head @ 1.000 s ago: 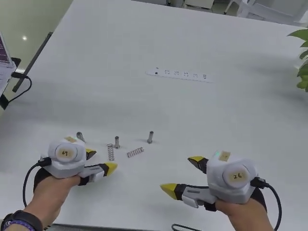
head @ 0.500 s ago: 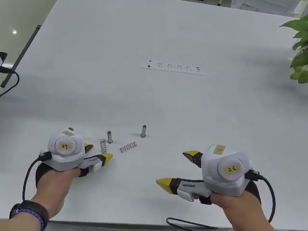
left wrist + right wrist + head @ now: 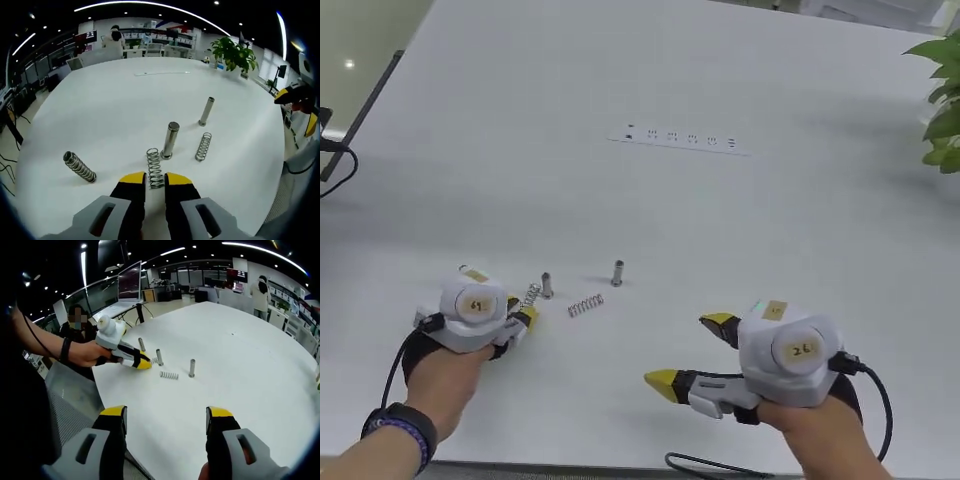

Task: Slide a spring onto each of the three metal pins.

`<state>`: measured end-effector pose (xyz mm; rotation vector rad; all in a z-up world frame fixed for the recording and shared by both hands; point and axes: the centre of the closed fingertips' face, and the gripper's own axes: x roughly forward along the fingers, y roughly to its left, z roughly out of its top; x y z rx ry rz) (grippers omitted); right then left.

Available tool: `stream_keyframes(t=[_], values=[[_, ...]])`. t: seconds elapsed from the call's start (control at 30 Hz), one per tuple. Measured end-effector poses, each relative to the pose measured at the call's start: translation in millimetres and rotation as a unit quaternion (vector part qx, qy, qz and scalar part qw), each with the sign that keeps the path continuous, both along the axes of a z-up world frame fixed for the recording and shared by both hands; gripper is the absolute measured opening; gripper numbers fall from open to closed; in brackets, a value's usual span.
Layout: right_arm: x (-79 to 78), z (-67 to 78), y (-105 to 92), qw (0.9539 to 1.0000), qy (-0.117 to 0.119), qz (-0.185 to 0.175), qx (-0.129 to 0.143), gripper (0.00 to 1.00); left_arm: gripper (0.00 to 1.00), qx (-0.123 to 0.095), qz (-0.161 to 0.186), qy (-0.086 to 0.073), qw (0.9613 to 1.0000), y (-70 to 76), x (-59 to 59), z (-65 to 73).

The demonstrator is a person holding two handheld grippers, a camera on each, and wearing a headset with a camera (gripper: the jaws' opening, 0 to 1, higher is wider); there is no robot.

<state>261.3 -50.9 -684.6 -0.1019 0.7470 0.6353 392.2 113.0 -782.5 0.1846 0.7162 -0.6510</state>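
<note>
Having closed since half a second ago, my left gripper now pinches a spring near the worktop's front-left edge, just beside the middle pin. Left of it the end pin already wears a coil; rightward lie a loose spring and the third pin, bare. My right gripper hangs spread wide, empty.

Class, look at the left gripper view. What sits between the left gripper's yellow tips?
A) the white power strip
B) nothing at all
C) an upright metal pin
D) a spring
D: the left gripper has its yellow tips drawn close together on the near end of a spring, while the nearest pin stands free just beyond it.
</note>
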Motion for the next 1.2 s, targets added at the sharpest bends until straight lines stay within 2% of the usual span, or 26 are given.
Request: stream_keyframes(t=[0.33,0.47,0.77,0.93,1.2], values=[[-3.3,-2.0,5.2,1.0000,0.001,0.002,0.002,0.62,0.03,0.010,-0.001,-0.002,0.9999,14.2,-6.9,-1.2],[-5.5,-3.0,7.4,1.0000,0.003,0.004,0.001,0.62,0.03,0.012,0.003,0.002,0.9999,17.9,-11.0,-3.0],[-3.7,-0.3,11.3,1.0000,-0.001,0.005,0.003,0.62,0.03,0.019,-0.001,0.009,0.9998,21.6,-19.3,-4.9],[-3.3,0.2,14.6,1.0000,-0.002,0.007,0.004,0.62,0.03,0.019,-0.003,0.006,0.9998,21.7,-22.6,-4.8],[-5.0,2.0,14.9,1.0000,-0.005,0.005,0.005,0.62,0.03,0.017,-0.001,0.019,0.9997,24.3,-25.5,-6.5]])
